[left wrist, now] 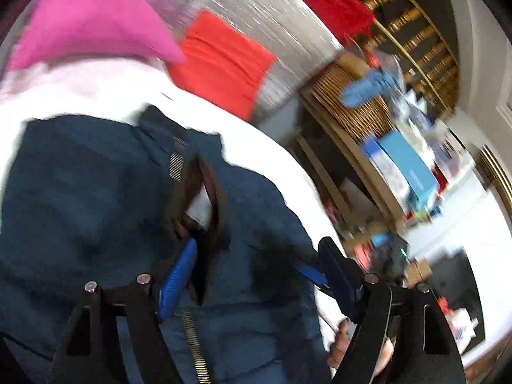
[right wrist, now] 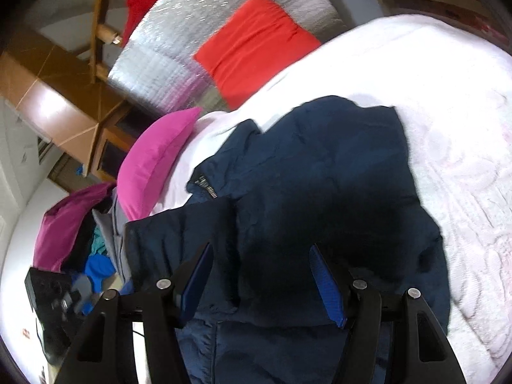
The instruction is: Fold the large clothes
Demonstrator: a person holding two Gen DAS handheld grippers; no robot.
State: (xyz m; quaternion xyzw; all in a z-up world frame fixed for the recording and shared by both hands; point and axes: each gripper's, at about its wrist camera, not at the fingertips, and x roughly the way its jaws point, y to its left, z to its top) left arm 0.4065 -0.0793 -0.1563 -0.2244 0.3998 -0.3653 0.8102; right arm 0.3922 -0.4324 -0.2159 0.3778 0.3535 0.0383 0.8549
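Two cushions lay beyond the tools on the bed (right wrist: 448, 102): a pink cushion (right wrist: 153, 163) ahead and to the left of the right tool (right wrist: 262, 284), and an orange-red cushion (right wrist: 256, 48) farther ahead against a silvery quilted panel (right wrist: 160, 64). Loose clothes in a pile (right wrist: 80, 240) sat low to the left of the right tool. Cluttered wooden shelves (left wrist: 384, 160) stood off to the right of the left tool (left wrist: 256, 275); that view was motion-blurred.

Dark blue padded jacket (right wrist: 320, 192) spread on the white bedcover, directly under and ahead of both tools, collar and zipper (left wrist: 195, 345) toward the pink cushion. Nothing stood between the tools and the jacket.

Left tool: tilted downward over the open collar, jaws wide, nothing gripped; a hand (left wrist: 339, 348) showed low to its right at the jacket's edge.

Right tool: tilted downward over the jacket's body, jaws partly apart, pads clear of the fabric as far as visible.
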